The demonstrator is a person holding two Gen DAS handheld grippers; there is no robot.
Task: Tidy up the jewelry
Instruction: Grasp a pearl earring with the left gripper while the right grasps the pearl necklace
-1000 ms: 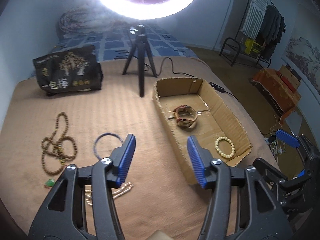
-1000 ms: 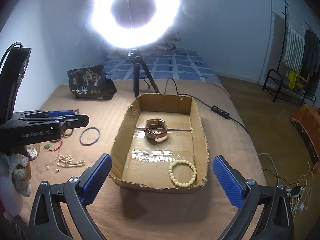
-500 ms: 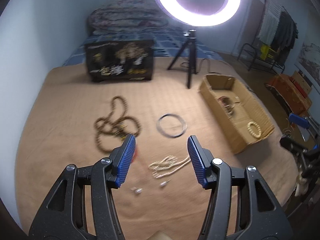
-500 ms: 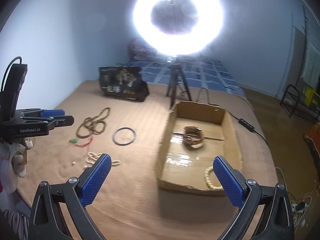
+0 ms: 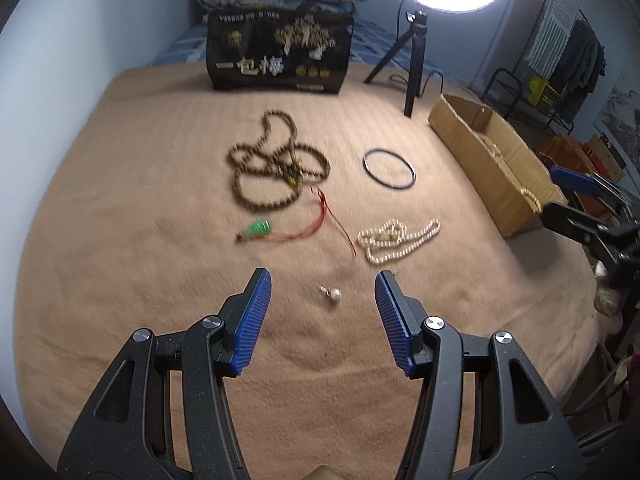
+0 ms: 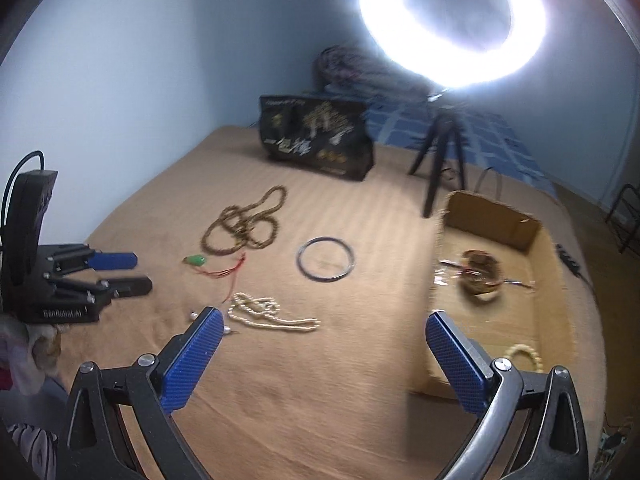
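My left gripper is open and empty, hovering just above a small pearl earring on the tan blanket. Beyond it lie a white pearl necklace, a green pendant on red cord, a brown bead necklace and a dark bangle. My right gripper is open and empty, near the pearl necklace. The cardboard box holds a watch and a cream bead bracelet. The left gripper shows at the left of the right wrist view.
A black printed bag stands at the back. A ring light on a tripod stands beside the box. A wall runs along the left. A clothes rack and floor lie to the right, past the bed edge.
My left gripper has swung left from the box to the loose jewelry and come in over the pearl earring. My right gripper has turned left, away from the box toward the pearl necklace.
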